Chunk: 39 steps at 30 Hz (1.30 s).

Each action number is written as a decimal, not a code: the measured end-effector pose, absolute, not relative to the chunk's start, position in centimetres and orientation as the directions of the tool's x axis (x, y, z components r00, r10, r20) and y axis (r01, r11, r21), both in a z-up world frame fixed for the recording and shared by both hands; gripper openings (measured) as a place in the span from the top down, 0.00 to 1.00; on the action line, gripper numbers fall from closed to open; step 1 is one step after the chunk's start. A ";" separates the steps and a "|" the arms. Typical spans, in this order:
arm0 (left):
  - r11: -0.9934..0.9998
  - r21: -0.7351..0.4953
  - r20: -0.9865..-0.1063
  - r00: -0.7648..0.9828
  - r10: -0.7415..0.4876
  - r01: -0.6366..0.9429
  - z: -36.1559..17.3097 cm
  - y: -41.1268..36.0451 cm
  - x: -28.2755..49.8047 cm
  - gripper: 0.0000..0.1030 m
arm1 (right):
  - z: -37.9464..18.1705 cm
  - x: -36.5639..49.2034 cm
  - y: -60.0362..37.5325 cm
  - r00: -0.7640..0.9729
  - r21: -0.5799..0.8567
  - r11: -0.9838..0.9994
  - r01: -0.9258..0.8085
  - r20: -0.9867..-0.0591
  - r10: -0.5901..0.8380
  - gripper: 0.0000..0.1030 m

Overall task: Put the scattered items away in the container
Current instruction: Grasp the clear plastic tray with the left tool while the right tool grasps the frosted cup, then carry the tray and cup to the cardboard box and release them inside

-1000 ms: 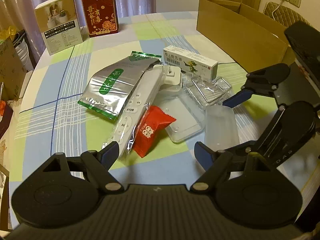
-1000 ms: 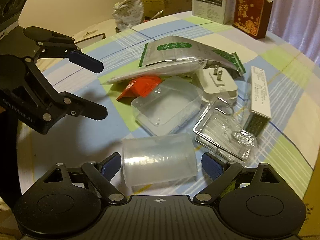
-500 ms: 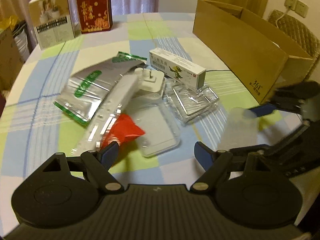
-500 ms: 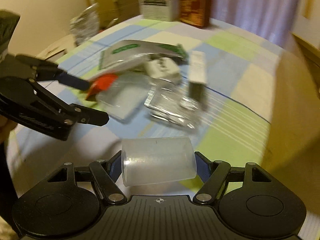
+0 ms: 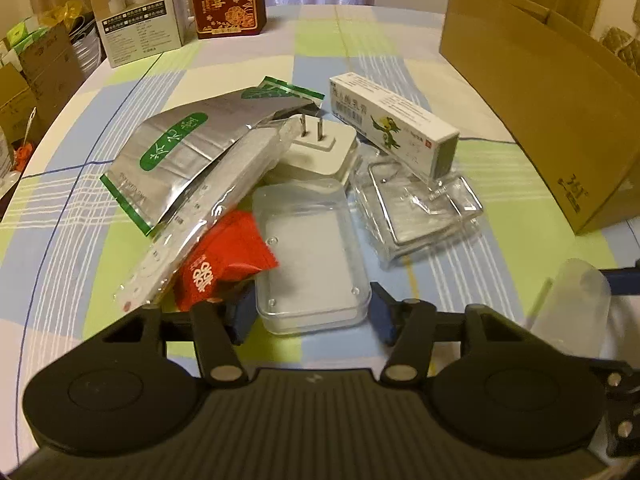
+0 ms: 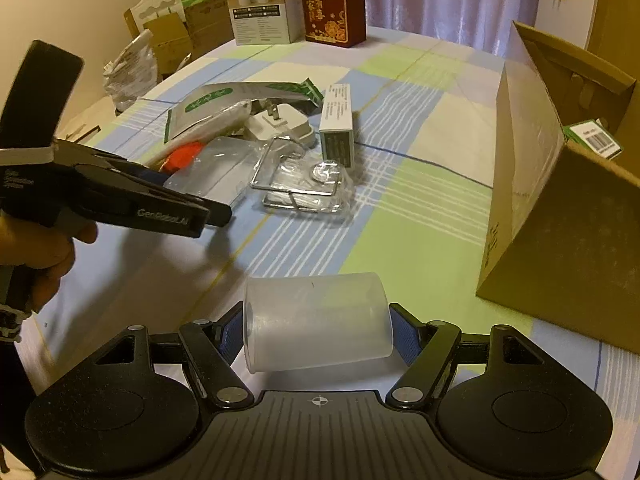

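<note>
Two hand-held grippers work over a checked tabletop strewn with small items. Toward the left edge lies a silver foil pouch (image 5: 176,156) overlapping a long wrapped remote (image 5: 208,216), with a red snack packet (image 5: 220,264) beside it. The left hand-held gripper (image 5: 312,316) is spread open, its blue pads flanking a clear plastic lid-like tray (image 5: 308,252) without pressing it. Mid-table sit a white plug adapter (image 5: 320,152), a long white medicine box (image 5: 392,120) and a clear wire-framed holder (image 5: 420,208). The right hand-held gripper (image 6: 316,332) is clamped on a frosted plastic cup (image 6: 316,316), held on its side above the tabletop. Near the right edge stands the open cardboard box (image 6: 532,168). The step in hand looks like carrying the cup to the box; next, it needs lifting over the box wall and releasing inside.
</note>
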<state>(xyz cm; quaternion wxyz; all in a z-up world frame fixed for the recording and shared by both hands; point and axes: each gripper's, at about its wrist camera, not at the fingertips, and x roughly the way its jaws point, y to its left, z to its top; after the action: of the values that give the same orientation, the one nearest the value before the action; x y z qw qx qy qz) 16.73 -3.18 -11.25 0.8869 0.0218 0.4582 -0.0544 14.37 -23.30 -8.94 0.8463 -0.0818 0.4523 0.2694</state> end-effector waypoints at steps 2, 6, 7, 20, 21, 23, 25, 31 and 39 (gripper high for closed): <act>0.988 -0.007 -0.820 0.565 -0.093 0.152 -10.9 -3.1 15.5 0.49 | -8.9 14.1 -23.4 0.445 0.112 0.844 -0.525 -0.809 0.384 0.27; 0.967 -0.044 -0.838 0.518 -0.173 0.252 -10.5 -3.4 12.7 0.49 | -8.8 13.0 -23.5 0.446 0.122 0.853 -0.507 -0.810 0.381 0.27; 0.959 -0.040 -0.846 0.501 -0.182 0.281 -10.5 -3.6 12.1 0.48 | -8.8 12.7 -23.5 0.445 0.124 0.856 -0.502 -0.812 0.378 0.27; 0.958 0.018 -0.847 0.514 -0.137 0.285 -11.1 -5.3 12.0 0.38 | -10.1 12.0 -23.4 0.468 0.037 0.871 -0.489 -0.832 0.298 0.27; 0.957 0.019 -0.849 0.511 -0.137 0.289 -11.2 -5.4 12.2 0.39 | -10.2 12.1 -23.5 0.465 0.038 0.872 -0.489 -0.834 0.297 0.27; 0.955 0.021 -0.853 0.504 -0.137 0.296 -11.4 -5.5 12.3 0.46 | -10.4 12.0 -23.6 0.463 0.040 0.872 -0.488 -0.835 0.297 0.27; 0.953 0.024 -0.851 0.507 -0.139 0.301 -11.4 -5.5 12.2 0.49 | -10.6 12.1 -23.7 0.462 0.043 0.872 -0.487 -0.835 0.299 0.27; 0.946 0.044 -0.849 0.511 -0.133 0.320 -11.2 -5.3 11.5 0.50 | -10.8 12.6 -23.7 0.467 0.054 0.874 -0.482 -0.829 0.308 0.27; 0.938 0.056 -0.836 0.529 -0.142 0.341 -9.2 -5.1 10.6 0.50 | -9.2 11.9 -23.8 0.492 0.050 0.885 -0.463 -0.816 0.304 0.28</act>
<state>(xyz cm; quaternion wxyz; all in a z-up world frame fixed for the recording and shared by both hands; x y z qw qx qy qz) 10.57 -5.10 -9.18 0.8679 0.1070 0.4647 -0.1392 11.91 -23.83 -9.21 0.8593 -0.0883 0.4517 0.2230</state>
